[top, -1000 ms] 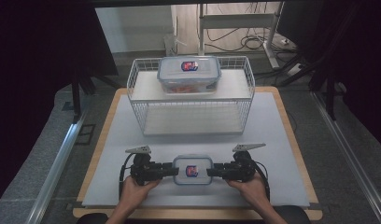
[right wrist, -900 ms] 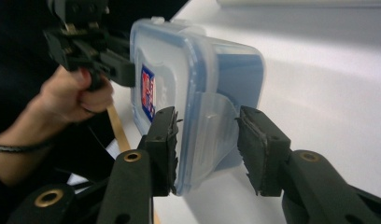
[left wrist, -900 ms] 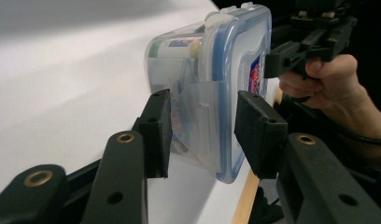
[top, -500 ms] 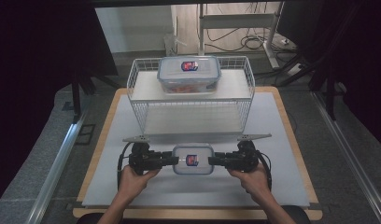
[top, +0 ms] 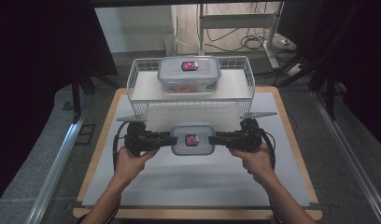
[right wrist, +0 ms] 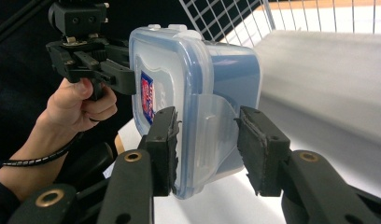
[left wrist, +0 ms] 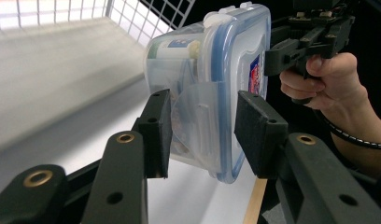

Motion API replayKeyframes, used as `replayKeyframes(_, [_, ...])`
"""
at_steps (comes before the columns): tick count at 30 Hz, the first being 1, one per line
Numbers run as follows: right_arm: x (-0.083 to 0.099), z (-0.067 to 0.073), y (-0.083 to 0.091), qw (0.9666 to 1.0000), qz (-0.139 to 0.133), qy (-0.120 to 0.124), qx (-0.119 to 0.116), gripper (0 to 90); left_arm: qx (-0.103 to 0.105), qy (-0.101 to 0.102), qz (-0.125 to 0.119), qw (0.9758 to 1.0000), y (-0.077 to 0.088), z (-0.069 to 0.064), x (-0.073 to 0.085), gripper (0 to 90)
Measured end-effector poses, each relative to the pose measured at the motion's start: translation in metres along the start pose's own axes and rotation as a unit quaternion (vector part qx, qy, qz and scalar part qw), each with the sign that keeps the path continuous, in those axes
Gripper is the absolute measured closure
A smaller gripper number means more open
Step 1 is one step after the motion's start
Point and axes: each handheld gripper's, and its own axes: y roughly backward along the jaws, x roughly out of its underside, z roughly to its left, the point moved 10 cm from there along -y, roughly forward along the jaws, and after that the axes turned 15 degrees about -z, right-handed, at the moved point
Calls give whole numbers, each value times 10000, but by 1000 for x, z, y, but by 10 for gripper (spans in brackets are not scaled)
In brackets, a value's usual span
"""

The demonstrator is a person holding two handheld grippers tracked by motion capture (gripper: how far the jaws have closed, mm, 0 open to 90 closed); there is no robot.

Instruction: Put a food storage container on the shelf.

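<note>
A clear plastic food container (top: 192,139) with a blue-rimmed lid and a red label hangs above the white mat, held level between both grippers. My left gripper (top: 172,139) clamps its left end and my right gripper (top: 212,139) its right end. In the left gripper view the pads (left wrist: 157,122) press lid and base across the side latch flap of the container (left wrist: 212,60). The right gripper view has its pads (right wrist: 164,140) squeezing the container (right wrist: 193,70) the same way, with the left gripper (right wrist: 115,71) at the far end.
A white wire rack (top: 132,81) stands at the back of the table and carries a second, similar lidded container (top: 188,72) on top. The white mat (top: 193,182) lies under the hands, with a wooden table edge (top: 198,213) in front.
Both hands have risen together, lifting the container off the mat and a little toward the rack. The grip on each end looks unchanged.
</note>
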Motion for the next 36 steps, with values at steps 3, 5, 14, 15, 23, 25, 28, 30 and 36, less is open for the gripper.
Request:
replayKeyframes(3, [-14, 1, -3, 10000, -43, 32, -38, 586, -38, -36, -23, 10000, 1, 0, -13, 572])
replayKeyframes(5, [-20, 2, -4, 10000, -67, 32, -60, 586, -60, -65, -26, 10000, 2, 0, -21, 571])
replayKeyframes(14, [-51, 4, -11, 9997, -205, -10, -116, 586, -136, -135, -84, 9998, 2, 1, -54, 569])
replayKeyframes(15, [-54, 4, -11, 9997, -217, 1, -115, 586, -137, -139, -94, 9998, 1, 1, -57, 569])
replayKeyframes(23, [-89, 8, -16, 9994, -327, 74, -102, 586, -84, -125, -183, 9997, 1, 3, -90, 572])
replayKeyframes(25, [-95, 8, -17, 9993, -348, 84, -104, 586, -68, -124, -189, 9997, 0, 3, -95, 572])
replayKeyframes(28, [-105, 8, -19, 9992, -366, 91, -103, 586, -73, -122, -212, 9997, 0, 5, -105, 572])
replayKeyframes(30, [-112, 7, -21, 9992, -381, 84, -97, 586, -83, -118, -217, 9997, -1, 7, -113, 573])
replayKeyframes(36, [-133, 5, -27, 9989, -467, 47, -95, 585, -139, -124, -256, 9995, -3, 11, -135, 572])
